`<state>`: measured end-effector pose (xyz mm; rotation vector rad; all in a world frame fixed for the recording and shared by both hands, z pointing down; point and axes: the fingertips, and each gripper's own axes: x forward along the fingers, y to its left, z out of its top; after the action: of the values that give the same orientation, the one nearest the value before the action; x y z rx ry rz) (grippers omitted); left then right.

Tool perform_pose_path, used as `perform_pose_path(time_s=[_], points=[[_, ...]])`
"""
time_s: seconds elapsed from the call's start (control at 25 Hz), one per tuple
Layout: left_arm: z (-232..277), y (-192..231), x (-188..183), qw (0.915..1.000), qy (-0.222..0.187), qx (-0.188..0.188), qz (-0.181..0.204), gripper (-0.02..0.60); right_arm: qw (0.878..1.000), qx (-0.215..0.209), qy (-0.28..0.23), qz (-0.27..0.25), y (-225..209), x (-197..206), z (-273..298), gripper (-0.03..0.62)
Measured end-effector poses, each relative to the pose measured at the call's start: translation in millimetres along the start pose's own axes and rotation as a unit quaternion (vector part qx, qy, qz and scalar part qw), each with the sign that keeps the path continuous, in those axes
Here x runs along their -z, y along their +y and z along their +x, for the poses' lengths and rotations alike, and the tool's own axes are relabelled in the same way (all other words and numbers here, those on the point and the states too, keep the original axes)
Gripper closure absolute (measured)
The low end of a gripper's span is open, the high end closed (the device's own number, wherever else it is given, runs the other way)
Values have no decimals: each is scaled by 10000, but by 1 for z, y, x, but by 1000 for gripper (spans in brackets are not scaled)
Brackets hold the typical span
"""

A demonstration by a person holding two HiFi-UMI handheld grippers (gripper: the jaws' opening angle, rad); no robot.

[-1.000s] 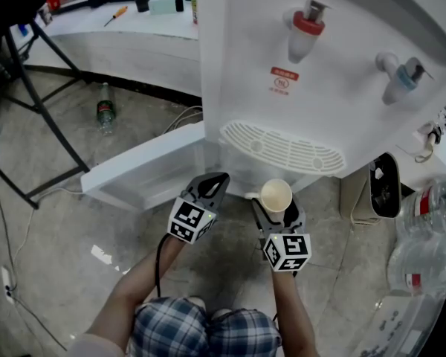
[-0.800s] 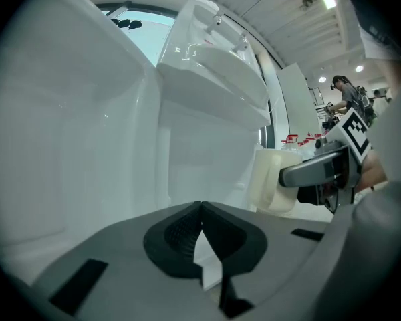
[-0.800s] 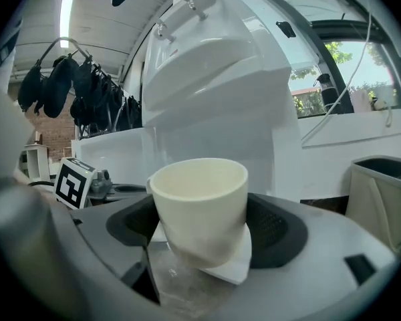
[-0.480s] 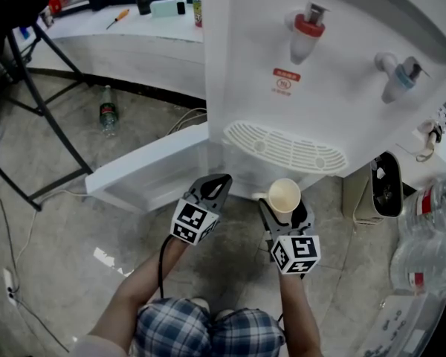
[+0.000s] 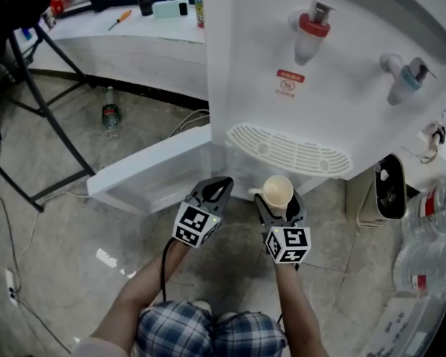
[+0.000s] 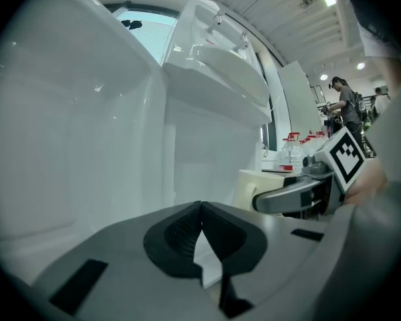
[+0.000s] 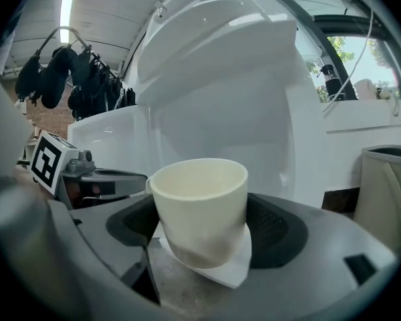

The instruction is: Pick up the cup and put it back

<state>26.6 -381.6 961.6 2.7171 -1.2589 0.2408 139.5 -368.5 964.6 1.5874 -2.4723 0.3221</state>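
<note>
The cup (image 5: pixel 277 192) edged toward the dispenser (image 5: pixel 342 65), held by right gripper (image 5: pixel 277 202) fingers; left gripper (image 5: pixel 220 184) fingers together.

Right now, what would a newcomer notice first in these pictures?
The white water dispenser fills the upper right of the head view, with a red tap and a blue tap. In front of it, the right gripper grips a cream cup; the left gripper is shut, empty.
</note>
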Motion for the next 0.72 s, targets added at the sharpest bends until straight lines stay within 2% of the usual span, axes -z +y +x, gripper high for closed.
perform_pose_path(time_s=[0.72], points=[[-3, 5, 10, 10000, -7, -53, -53, 555, 9985, 272, 469, -86, -24, 51, 92, 178]])
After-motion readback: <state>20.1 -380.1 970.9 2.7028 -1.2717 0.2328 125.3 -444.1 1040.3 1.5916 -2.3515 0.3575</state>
